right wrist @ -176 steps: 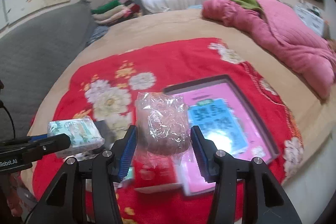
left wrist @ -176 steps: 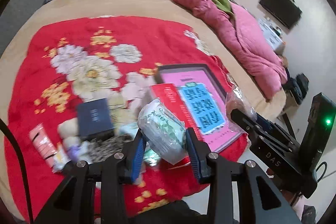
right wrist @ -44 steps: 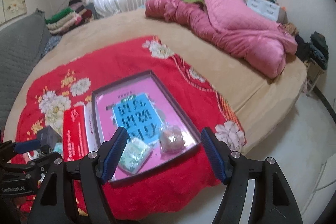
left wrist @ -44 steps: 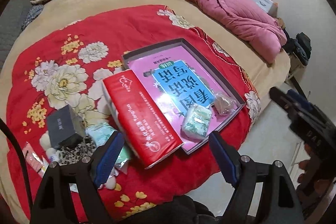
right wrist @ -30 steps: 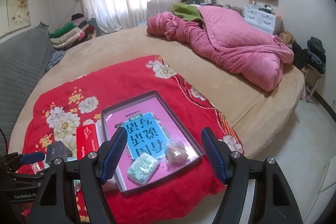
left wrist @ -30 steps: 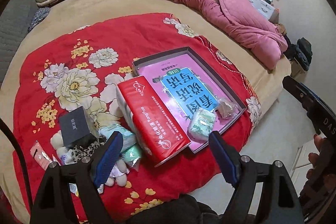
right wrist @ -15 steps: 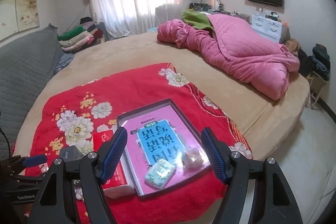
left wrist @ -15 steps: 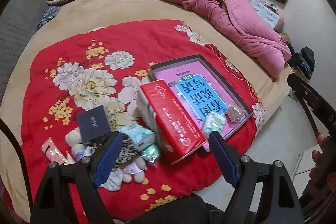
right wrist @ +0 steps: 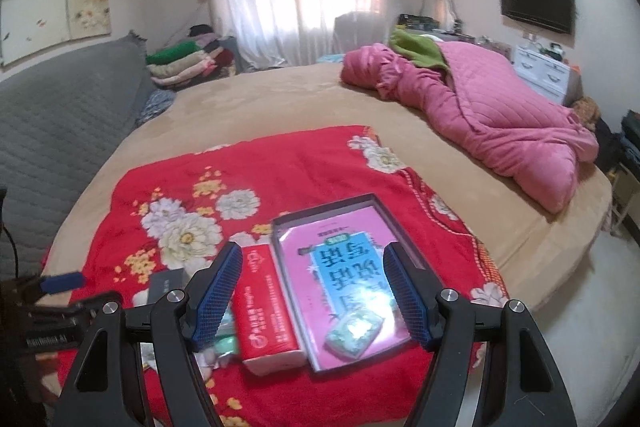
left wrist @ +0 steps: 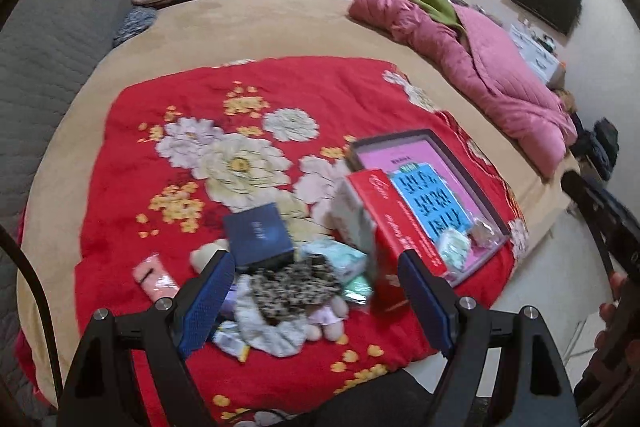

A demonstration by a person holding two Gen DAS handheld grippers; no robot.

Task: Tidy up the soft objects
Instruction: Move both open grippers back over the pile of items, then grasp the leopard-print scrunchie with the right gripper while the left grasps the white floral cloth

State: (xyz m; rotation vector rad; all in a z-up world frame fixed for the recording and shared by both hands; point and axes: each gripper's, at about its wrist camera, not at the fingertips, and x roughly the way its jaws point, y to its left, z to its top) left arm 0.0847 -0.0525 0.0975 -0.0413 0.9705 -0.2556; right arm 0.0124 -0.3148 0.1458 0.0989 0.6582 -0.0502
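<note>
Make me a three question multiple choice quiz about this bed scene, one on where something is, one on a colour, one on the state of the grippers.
1. Where does the small green-patterned plastic packet lie?
A. inside the shallow dark-rimmed box with the pink lining
B. on the pink quilt
C. on the floor

2. What colour is the long tissue pack beside that box?
A. blue
B. red
C. yellow

3. How do the left gripper and right gripper stand?
A. both shut on packets
B. left shut, right open
C. both open and empty

Answers:
1 A, the packet sits at the box's near end, next to a clear bag in the left wrist view.
2 B, its top face is red with white print.
3 C, the blue pads stand wide apart with nothing pressed between them.
</note>
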